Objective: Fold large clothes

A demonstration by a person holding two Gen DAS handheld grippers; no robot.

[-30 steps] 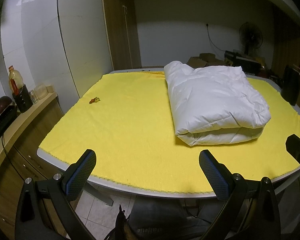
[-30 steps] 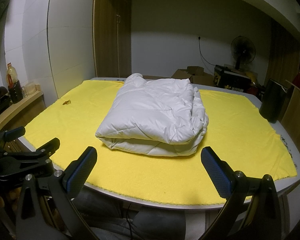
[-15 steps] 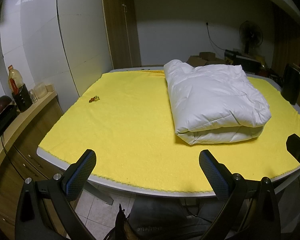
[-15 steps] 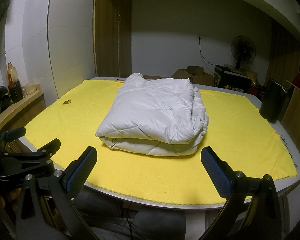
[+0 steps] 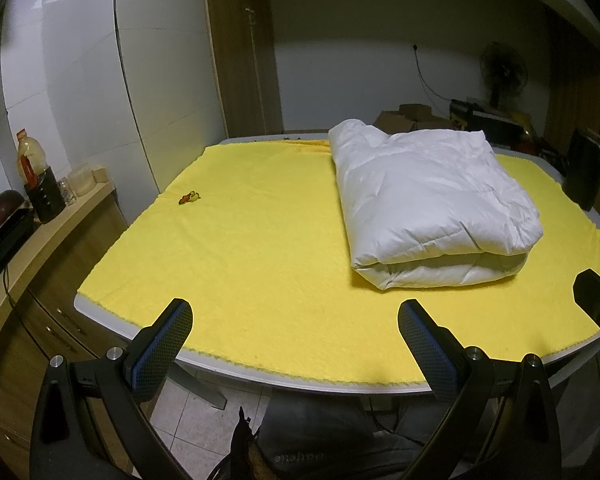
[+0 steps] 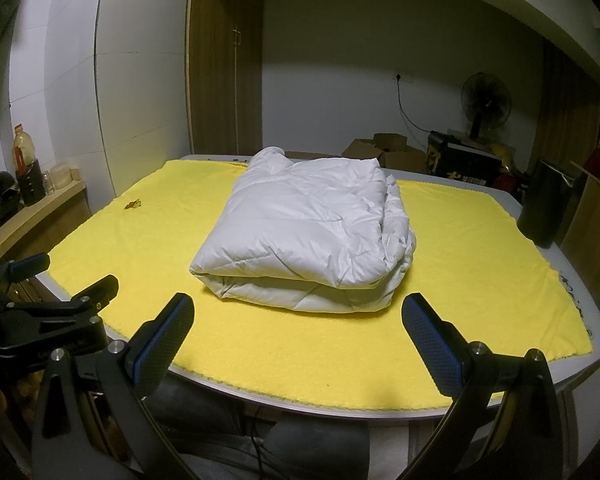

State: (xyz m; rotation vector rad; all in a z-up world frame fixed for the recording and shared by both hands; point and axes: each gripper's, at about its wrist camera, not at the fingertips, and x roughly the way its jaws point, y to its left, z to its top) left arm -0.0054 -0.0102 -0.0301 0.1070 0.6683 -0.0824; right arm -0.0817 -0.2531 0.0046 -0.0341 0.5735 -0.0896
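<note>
1. Item under task: a white padded jacket (image 6: 308, 236) lies on the counter (image 6: 556, 248), on a yellow cloth (image 5: 252, 264), toward the far side. It sits as a compact, layered bundle with stacked folds showing along the near edge.
2. Left gripper (image 5: 294, 334): jaws spread wide, holding nothing, positioned at the near counter edge, well apart from the jacket.
3. Right gripper (image 6: 298, 330): likewise wide and empty, near the front edge, facing the bundle squarely.
4. Stage, by judgement: folding appears complete or nearly so; neither gripper is engaged with the fabric.
5. Next move, if any, would call for a light tidy of the loose right-hand layers, or none at all.
6. Other: a small red-and-yellow object (image 5: 189, 197) rests on the cloth, left of the jacket, clear of the work.
</note>
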